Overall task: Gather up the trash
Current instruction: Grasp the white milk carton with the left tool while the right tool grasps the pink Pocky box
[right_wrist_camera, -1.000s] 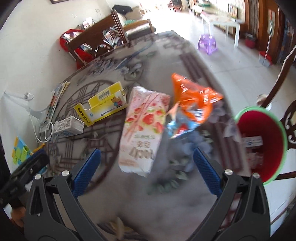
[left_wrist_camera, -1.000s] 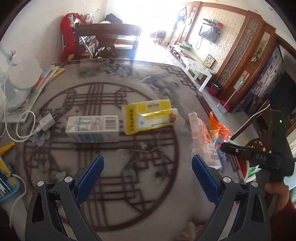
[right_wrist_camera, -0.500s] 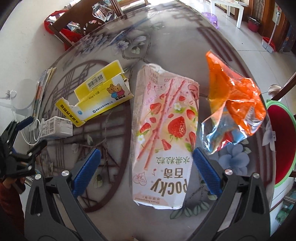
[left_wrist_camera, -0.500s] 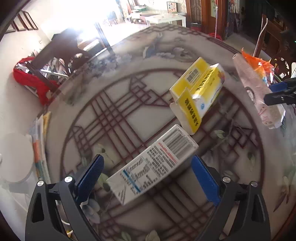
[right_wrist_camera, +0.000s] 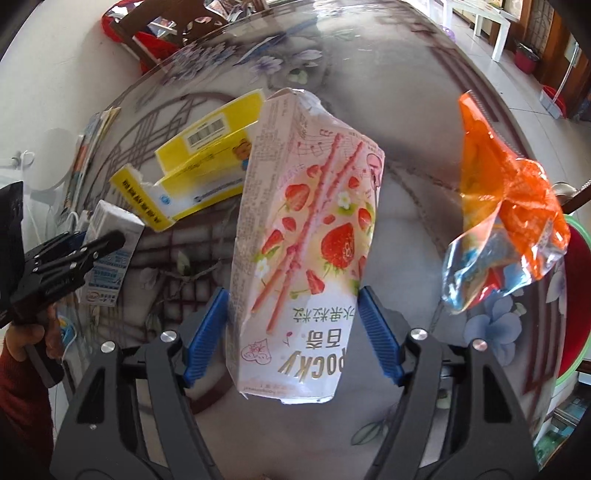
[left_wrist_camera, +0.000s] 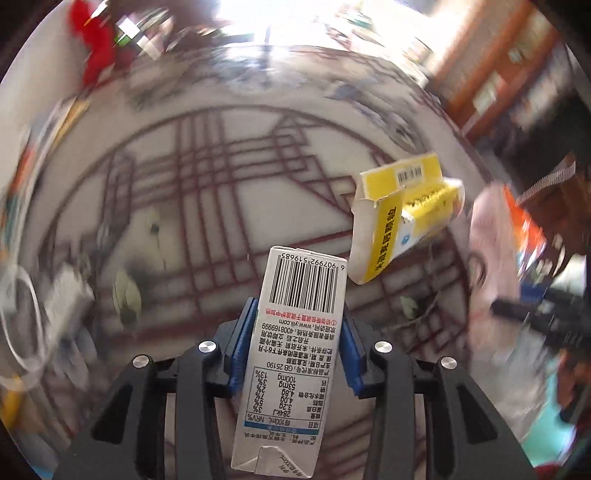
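Note:
A white milk carton (left_wrist_camera: 291, 350) with a barcode stands lengthwise between the blue pads of my left gripper (left_wrist_camera: 298, 314). Its jaws are closing and both pads press on the carton's sides. In the right wrist view the same carton (right_wrist_camera: 110, 236) shows at the far left in that gripper. My right gripper (right_wrist_camera: 291, 295) points down over a pink strawberry Pocky box (right_wrist_camera: 314, 221). Its jaws are closing and the pads touch both long edges of the box. A torn yellow box (right_wrist_camera: 207, 162) lies between the two, and an orange snack bag (right_wrist_camera: 506, 192) lies to the right.
A red bin with a green rim (right_wrist_camera: 578, 295) stands beyond the table's right edge. The patterned glass-topped table (right_wrist_camera: 406, 192) carries papers (right_wrist_camera: 79, 162) and a white cable (left_wrist_camera: 22, 332) along its left side. A wooden chair (right_wrist_camera: 162, 22) stands at the far side.
Both grippers dropped closer to the table and their jaws closed. The left took hold of the milk carton, which now lies lengthwise. The right closed on the Pocky box.

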Action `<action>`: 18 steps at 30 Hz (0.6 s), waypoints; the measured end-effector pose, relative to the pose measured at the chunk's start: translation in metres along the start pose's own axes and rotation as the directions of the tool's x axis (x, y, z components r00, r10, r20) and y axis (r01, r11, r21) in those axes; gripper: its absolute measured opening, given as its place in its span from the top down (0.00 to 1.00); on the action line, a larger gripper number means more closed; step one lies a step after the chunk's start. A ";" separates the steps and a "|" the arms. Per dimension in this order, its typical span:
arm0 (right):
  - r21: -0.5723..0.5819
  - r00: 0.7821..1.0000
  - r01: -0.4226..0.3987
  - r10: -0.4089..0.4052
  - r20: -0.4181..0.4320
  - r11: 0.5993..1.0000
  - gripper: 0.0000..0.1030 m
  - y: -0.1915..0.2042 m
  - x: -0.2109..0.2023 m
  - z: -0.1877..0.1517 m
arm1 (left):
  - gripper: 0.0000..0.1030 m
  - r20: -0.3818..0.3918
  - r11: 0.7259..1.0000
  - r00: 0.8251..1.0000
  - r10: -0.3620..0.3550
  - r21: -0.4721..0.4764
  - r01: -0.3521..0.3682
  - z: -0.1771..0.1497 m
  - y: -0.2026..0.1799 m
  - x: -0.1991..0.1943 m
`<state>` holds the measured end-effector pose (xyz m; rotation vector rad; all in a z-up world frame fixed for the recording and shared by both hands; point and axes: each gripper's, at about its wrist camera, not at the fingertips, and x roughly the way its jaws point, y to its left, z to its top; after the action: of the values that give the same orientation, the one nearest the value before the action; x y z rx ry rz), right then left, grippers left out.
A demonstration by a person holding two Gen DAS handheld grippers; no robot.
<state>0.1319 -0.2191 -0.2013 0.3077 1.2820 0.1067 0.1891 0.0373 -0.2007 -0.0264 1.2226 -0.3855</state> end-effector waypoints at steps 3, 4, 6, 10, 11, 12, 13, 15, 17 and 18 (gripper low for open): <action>-0.015 1.000 -0.025 0.025 0.002 1.000 0.34 0.006 -0.006 -0.010 | 0.63 0.013 0.991 0.999 -0.049 -0.121 0.050 -0.018 0.006 -0.011; -0.019 0.999 -0.032 0.032 0.005 0.999 0.34 0.008 -0.009 -0.014 | 0.63 0.020 0.989 0.998 -0.054 -0.138 0.057 -0.024 0.006 -0.015; -0.033 0.999 -0.045 0.045 0.011 0.998 0.34 0.013 -0.017 -0.024 | 0.63 0.035 0.985 0.998 -0.060 -0.157 0.065 -0.036 0.002 -0.021; -0.051 0.998 -0.051 0.053 0.035 0.997 0.34 0.022 -0.035 -0.042 | 0.63 0.065 0.988 0.997 -0.040 -0.147 0.049 -0.057 -0.018 -0.037; -0.055 0.998 -0.049 0.051 0.045 0.997 0.34 0.024 -0.040 -0.046 | 0.63 0.073 0.988 0.996 -0.045 -0.146 0.056 -0.062 -0.024 -0.041; -0.058 0.997 -0.048 0.051 0.052 0.997 0.34 0.026 -0.043 -0.050 | 0.63 0.078 0.987 0.996 -0.054 -0.148 0.065 -0.064 -0.028 -0.044; -0.062 0.997 -0.048 0.051 0.059 0.997 0.34 0.027 -0.047 -0.053 | 0.63 0.083 0.985 0.994 -0.066 -0.151 0.078 -0.068 -0.034 -0.047; -0.077 0.996 -0.046 0.052 0.071 0.996 0.34 0.031 -0.054 -0.060 | 0.65 0.089 0.984 0.993 -0.077 -0.156 0.091 -0.073 -0.041 -0.053; -0.093 0.996 -0.039 0.047 0.082 0.995 0.35 0.034 -0.061 -0.067 | 0.66 0.093 0.983 0.992 -0.082 -0.156 0.096 -0.078 -0.052 -0.056; -0.098 0.995 -0.038 0.046 0.086 0.994 0.35 0.036 -0.063 -0.071 | 0.66 0.095 0.983 0.992 -0.083 -0.154 0.097 -0.080 -0.057 -0.058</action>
<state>0.0498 -0.1891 -0.1501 0.2540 1.1795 0.1884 0.0831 0.0163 -0.1631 -0.2345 1.1653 -0.3614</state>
